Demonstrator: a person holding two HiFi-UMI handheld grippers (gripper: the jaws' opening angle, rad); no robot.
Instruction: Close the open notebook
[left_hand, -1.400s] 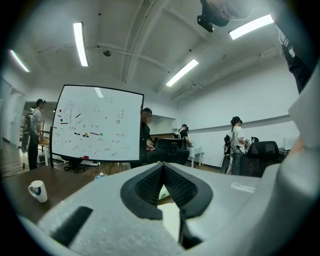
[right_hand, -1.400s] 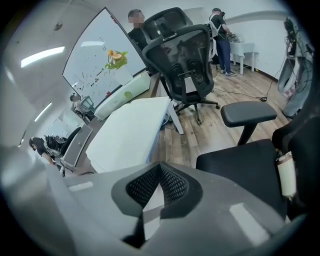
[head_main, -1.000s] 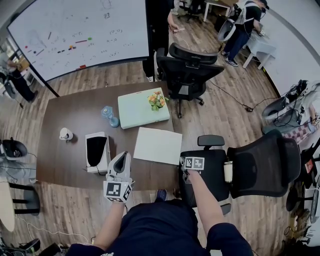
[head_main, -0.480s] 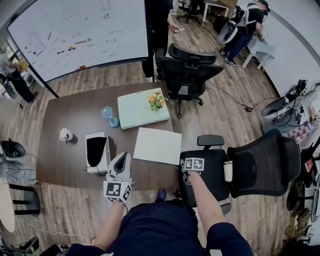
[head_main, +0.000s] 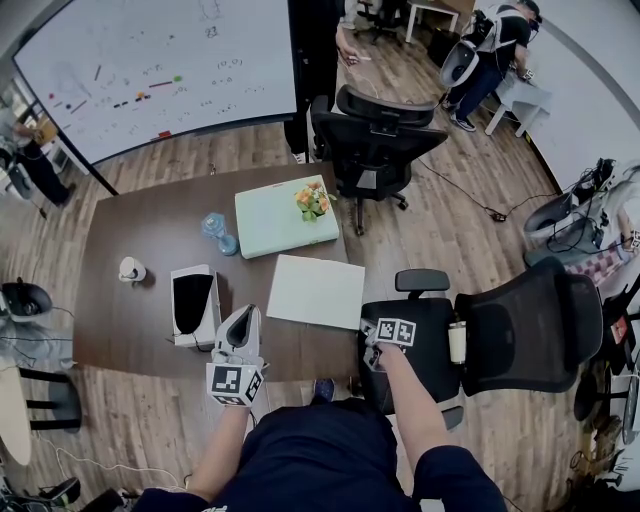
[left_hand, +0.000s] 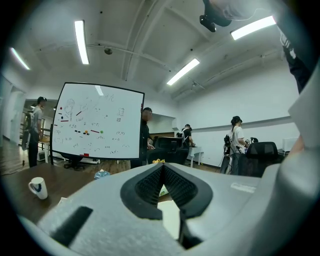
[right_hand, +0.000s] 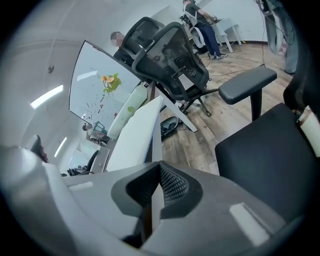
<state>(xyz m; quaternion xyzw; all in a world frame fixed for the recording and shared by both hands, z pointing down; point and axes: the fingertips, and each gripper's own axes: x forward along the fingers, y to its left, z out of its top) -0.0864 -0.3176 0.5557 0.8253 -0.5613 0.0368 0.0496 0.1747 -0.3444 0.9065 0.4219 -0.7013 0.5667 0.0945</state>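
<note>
The notebook (head_main: 316, 290) lies flat on the dark table (head_main: 140, 215) near its front right corner, showing as one plain white rectangle. In the right gripper view the notebook (right_hand: 135, 132) is a white slab seen nearly edge-on. My left gripper (head_main: 242, 312) rests at the table's front edge, just left of the notebook, jaws shut and empty. The left gripper (left_hand: 162, 167) faces across the table. My right gripper (head_main: 368, 326) hovers off the table's right front corner, above a chair seat, beside the notebook's right edge. The right gripper (right_hand: 159, 167) is shut with nothing in it.
A mint green box (head_main: 285, 216) with a small flower bunch (head_main: 314, 200) sits behind the notebook. A blue bottle (head_main: 218, 232), a white mug (head_main: 131, 268) and a white box holding a black device (head_main: 193, 303) stand to the left. Black office chairs (head_main: 375, 140) (head_main: 500, 335) flank the table.
The right gripper has shifted slightly right and tilted. The left gripper and the notebook have not moved.
</note>
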